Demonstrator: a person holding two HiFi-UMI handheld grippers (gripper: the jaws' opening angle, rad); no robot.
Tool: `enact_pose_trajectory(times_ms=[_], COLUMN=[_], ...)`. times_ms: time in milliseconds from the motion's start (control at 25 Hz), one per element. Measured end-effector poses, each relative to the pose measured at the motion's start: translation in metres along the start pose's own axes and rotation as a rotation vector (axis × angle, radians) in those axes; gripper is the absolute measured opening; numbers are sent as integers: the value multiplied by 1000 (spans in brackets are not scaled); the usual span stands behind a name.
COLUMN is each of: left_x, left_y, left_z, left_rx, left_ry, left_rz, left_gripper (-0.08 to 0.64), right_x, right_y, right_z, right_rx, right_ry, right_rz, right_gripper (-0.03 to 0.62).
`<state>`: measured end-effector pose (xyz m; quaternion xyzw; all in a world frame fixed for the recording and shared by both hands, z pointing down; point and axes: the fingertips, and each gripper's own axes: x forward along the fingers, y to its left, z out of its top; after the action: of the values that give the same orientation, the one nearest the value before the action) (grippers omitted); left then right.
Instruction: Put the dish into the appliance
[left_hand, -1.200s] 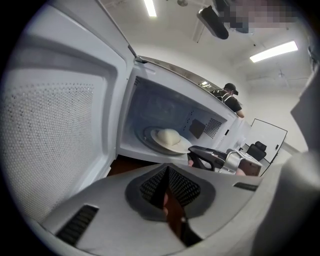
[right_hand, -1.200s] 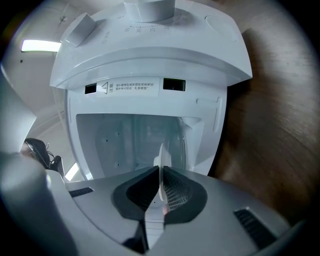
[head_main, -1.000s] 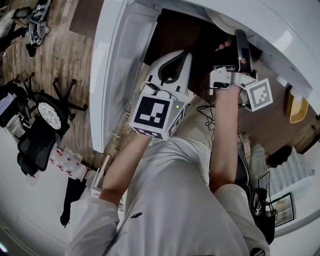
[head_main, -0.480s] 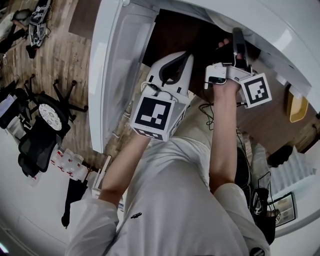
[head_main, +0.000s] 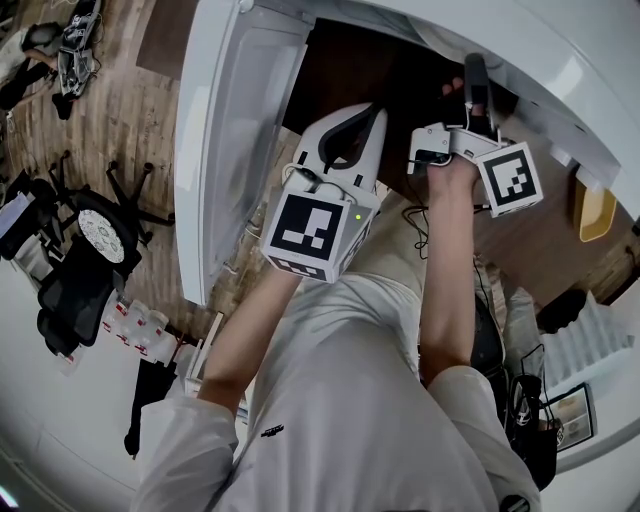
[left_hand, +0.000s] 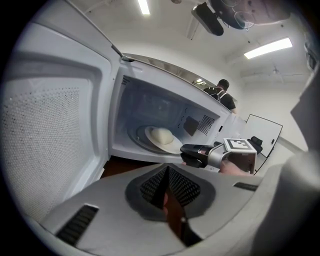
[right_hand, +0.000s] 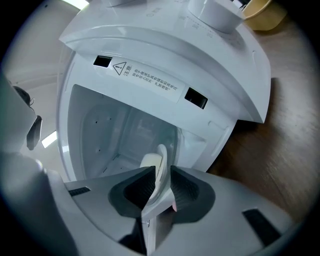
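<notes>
Dish (right_hand: 160, 157) rim lies between opening right gripper (right_hand: 161, 172) jaws.

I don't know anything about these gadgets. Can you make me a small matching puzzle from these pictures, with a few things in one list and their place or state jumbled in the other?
Things:
1. microwave door
2. dish
3. left gripper
4. bowl

Places or states:
A. yellow, on the wooden top by the microwave
B. jaws together, nothing between them
C. swung open
D. lying inside the microwave, its rim between the opening jaws of the right gripper

Pairs: 1-C, 2-D, 3-B, 4-A.
</notes>
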<state>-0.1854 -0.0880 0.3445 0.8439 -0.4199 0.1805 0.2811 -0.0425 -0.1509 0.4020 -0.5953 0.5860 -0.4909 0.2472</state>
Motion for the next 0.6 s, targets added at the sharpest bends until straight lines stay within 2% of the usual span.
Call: enact_pose_trajectory(times_ms=[160,440,600], left_x=[0,-3,-9], left_y=[-1,-3,-11], left_z=[1,9,19], left_rx=[-1,1,1], left_ry=[-4,-19,-32], left_rz=[1,19,16], left_gripper=[0,0,0], right_x=[-5,-13,-26], right_y=[0,13,23], right_z=[1,1,2], right_rx=[-10,-56,-3], right_ry=[8,26,17], right_rz=[-10,22,4], right_gripper=[109,109,73])
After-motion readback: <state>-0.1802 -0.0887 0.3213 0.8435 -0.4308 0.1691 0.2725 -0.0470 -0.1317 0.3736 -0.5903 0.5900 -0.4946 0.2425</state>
